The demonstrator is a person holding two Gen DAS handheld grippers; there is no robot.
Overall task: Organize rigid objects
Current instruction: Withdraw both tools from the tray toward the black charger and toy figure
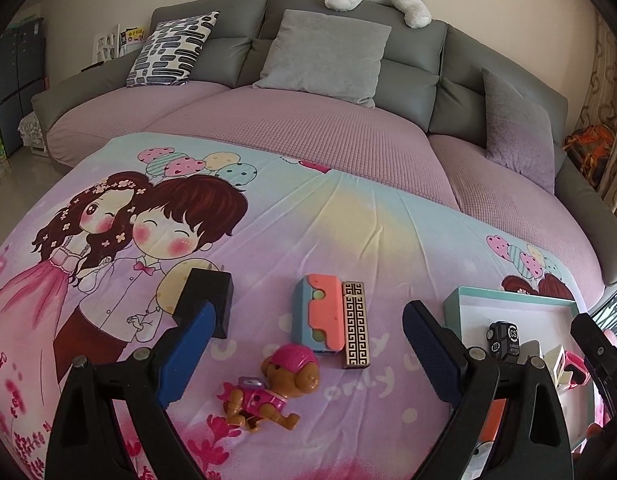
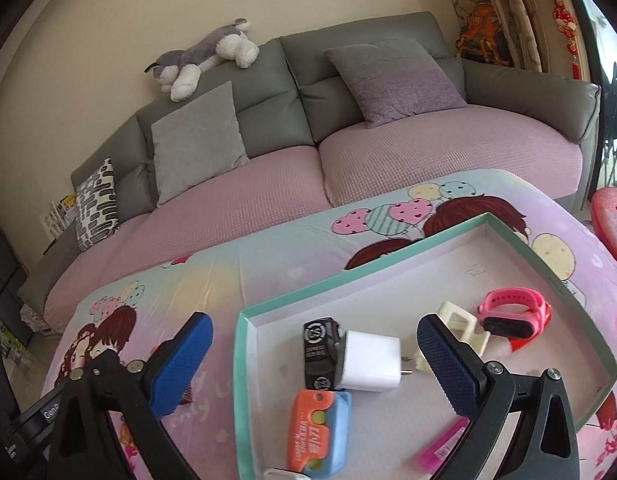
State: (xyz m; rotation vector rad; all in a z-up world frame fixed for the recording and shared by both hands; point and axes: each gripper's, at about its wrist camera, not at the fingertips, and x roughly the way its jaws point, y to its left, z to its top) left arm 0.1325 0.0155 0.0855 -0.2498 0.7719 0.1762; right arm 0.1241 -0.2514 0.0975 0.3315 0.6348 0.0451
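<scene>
Living room, grey sofa (image 1: pixel 348 20) with pillows behind; work surface is a cartoon-print pastel bedsheet (image 1: pixel 348 220) spread flat. On it, loose: a brown plastic puppy figure with pink helmet (image 1: pixel 274 390), a blue-and-orange rectangular toy case (image 1: pixel 318 316), a slim black-and-gold patterned box (image 1: pixel 356 324) touching the case's right side, and a black cube-like block (image 1: pixel 206 300) further left.

Shallow teal-rimmed white cardboard tray (image 2: pixel 244 360) sits to the right, already holding a white USB charger plug (image 2: pixel 370 360), a black printed toy car (image 2: pixel 320 356), a second orange-and-blue case (image 2: pixel 320 428), a cream hair clip (image 2: pixel 460 324), a pink wristband watch (image 2: pixel 512 312) and a pink comb-like piece (image 2: pixel 440 448).

Left gripper (image 1: pixel 304 352): fingers wide apart, holding nothing. The puppy lies just ahead between them, low in frame, its body running roughly crosswise to the fingers. Case and gold box lie beyond it, long axes pointing away. The left hand is clearly the nearer one to all loose items.

Right gripper (image 2: pixel 316 364): spread wide, empty, hovering over the tray's near-left corner, left finger outside the rim.
</scene>
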